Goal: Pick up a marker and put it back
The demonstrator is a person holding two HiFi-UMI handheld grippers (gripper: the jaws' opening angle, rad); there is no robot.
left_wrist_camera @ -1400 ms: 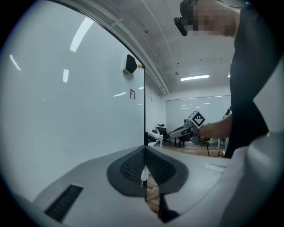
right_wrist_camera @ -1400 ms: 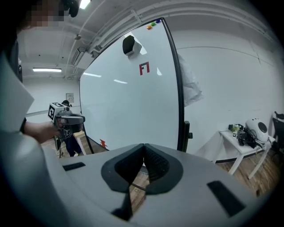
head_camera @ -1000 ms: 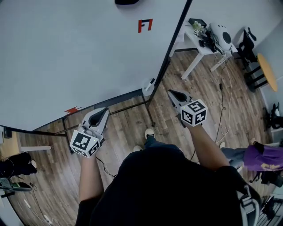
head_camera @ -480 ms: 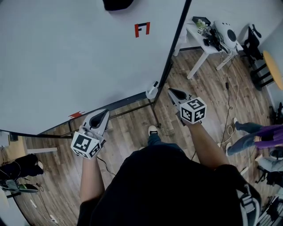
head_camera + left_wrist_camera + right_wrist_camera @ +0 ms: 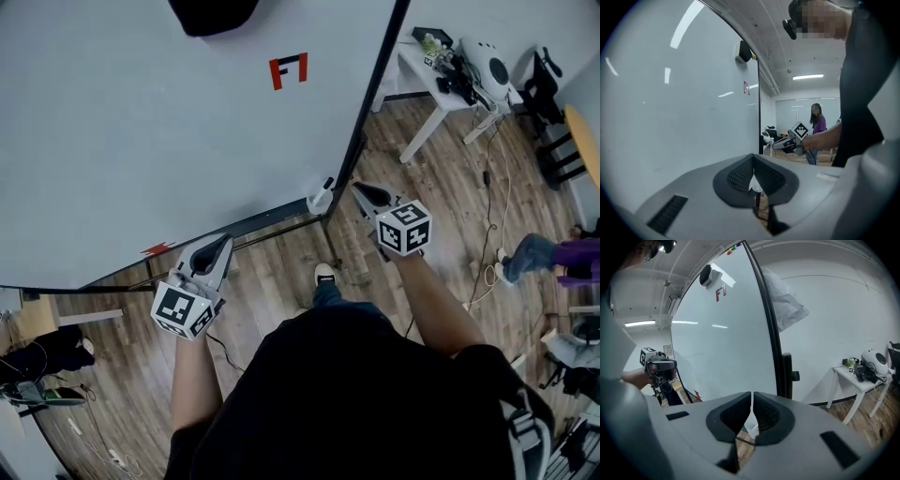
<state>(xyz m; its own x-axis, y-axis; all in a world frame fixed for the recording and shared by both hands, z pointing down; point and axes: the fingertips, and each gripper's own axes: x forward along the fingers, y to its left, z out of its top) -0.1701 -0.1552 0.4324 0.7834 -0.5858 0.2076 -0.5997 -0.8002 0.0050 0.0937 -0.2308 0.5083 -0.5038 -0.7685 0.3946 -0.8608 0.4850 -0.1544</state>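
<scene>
Head view: we found the marker (image 5: 325,185) standing in a white holder (image 5: 317,202) at the lower corner of the whiteboard (image 5: 169,141), just beside the right hand-held gripper (image 5: 362,192). The left hand-held gripper (image 5: 222,246) hung well apart from it.

Left gripper view: its jaws were clenched on nothing.

Right gripper view: the jaws had just been opening and were parted by a slit, with nothing between them. We judged that so narrow a gap could strike the marker's cap and knock it from the holder.
</scene>
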